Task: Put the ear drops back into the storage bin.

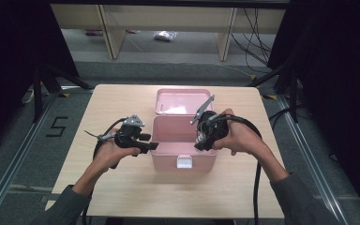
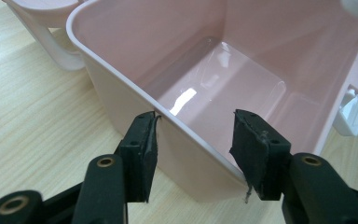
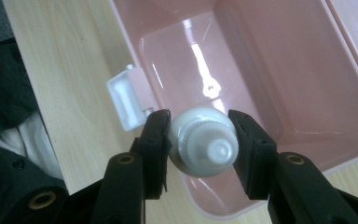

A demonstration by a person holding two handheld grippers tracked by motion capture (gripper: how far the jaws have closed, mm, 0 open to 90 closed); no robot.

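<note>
— Pink plastic, item one: a box (image 1: pixel 183 143) near the middle of the pale wooden tabletop (image 1: pixel 122 187), seen from the high view. Its lid (image 1: pixel 183 101) lies thrown back behind it, inner face up, and a white latch (image 1: pixel 184 162) sits on the near wall.

— And the hands?

— Item two: left tool (image 1: pixel 151 146), level, tips at the box's left wall. Item three: right tool (image 1: pixel 201 140), tipped downward over the box's open top on its right side. Black cables trail from both toward the near edge. Grey sleeves come in from below.

— Left gripper view, then.

— Pink box (image 2: pixel 242 84) again, interior bare and glossy. The left tool (image 2: pixel 196 142) straddles the near rim at a corner: one black pad outside the wall, the other inside. The jaws stand half apart; the outer pad lies against the wall, and I cannot tell whether the inner one touches. A white handle (image 2: pixel 58 49) shows by the far corner, the latch (image 2: pixel 352 109) at the right.

— Right gripper view?

— Item four: a white bottle (image 3: pixel 203 140), ribbed cap facing the camera, clamped between the right tool's (image 3: pixel 200 140) pads, both pressing its sides. It hangs above the box's (image 3: pixel 279 74) interior, close to the latch (image 3: pixel 123 98) wall. Wood grain of the tabletop (image 3: pixel 65 60) at the left, dark cloth beyond its edge.
</note>
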